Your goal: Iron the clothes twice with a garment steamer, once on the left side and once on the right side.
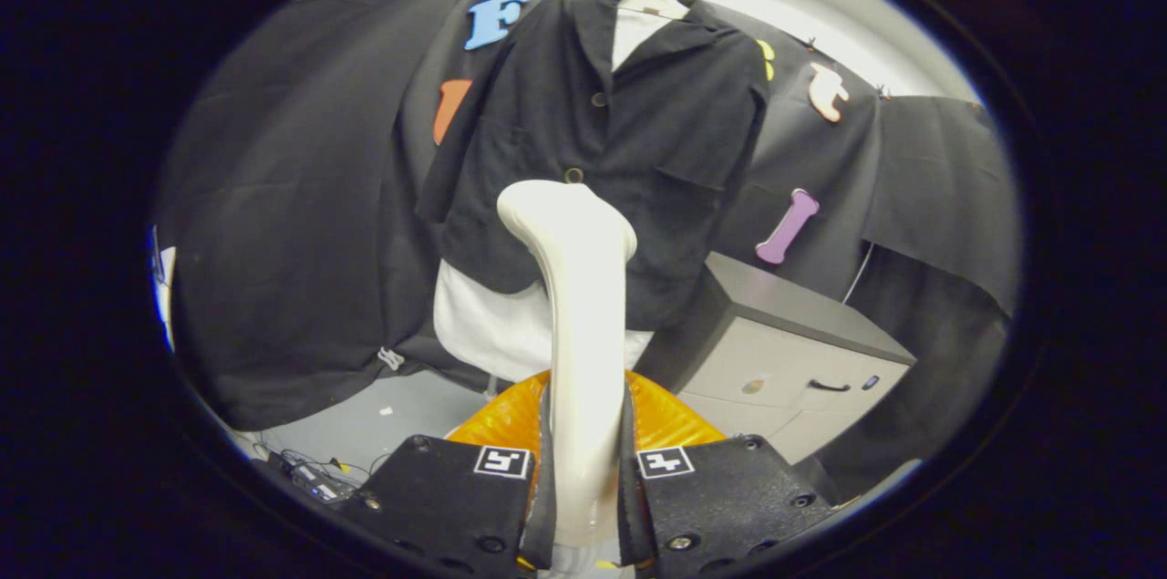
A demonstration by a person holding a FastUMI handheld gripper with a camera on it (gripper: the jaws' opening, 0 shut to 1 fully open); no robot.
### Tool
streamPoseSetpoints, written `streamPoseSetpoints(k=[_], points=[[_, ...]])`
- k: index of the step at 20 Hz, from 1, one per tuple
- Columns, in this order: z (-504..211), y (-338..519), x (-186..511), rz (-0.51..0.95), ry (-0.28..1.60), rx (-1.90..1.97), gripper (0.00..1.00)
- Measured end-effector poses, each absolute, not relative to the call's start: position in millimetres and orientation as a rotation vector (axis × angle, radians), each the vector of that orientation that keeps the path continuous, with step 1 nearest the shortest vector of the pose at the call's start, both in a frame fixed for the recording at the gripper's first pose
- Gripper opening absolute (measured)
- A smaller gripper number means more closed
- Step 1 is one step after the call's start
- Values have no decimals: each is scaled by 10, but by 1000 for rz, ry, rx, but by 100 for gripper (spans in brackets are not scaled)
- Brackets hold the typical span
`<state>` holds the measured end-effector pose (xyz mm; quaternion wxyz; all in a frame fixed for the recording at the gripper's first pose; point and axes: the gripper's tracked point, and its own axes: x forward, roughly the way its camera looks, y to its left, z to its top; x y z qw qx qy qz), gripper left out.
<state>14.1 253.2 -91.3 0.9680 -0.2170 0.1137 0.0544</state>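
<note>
The gripper (583, 479) has its jaws clamped on the white garment steamer (579, 287), whose handle rises between them, its head just before the black shirt (638, 123) hanging beyond.

Even, fairly dim overhead light; the dark shirt (602, 132) swallows detail. The white steamer handle (583, 360) shows mild glare; edges bend, perhaps slightly soft.

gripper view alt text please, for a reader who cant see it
The gripper has both fingers closed on the handle of a white garment steamer, which rises toward a black shirt hanging ahead over a white garment. A grey cabinet stands beside the shirt, and an orange object sits just behind the fingers.
</note>
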Motion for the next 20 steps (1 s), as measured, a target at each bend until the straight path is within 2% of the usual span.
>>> streamPoseSetpoints(k=[12, 20], points=[[-360, 964, -42, -68, 275, -316, 30], [-2, 117, -161, -87, 263, -259, 30]])
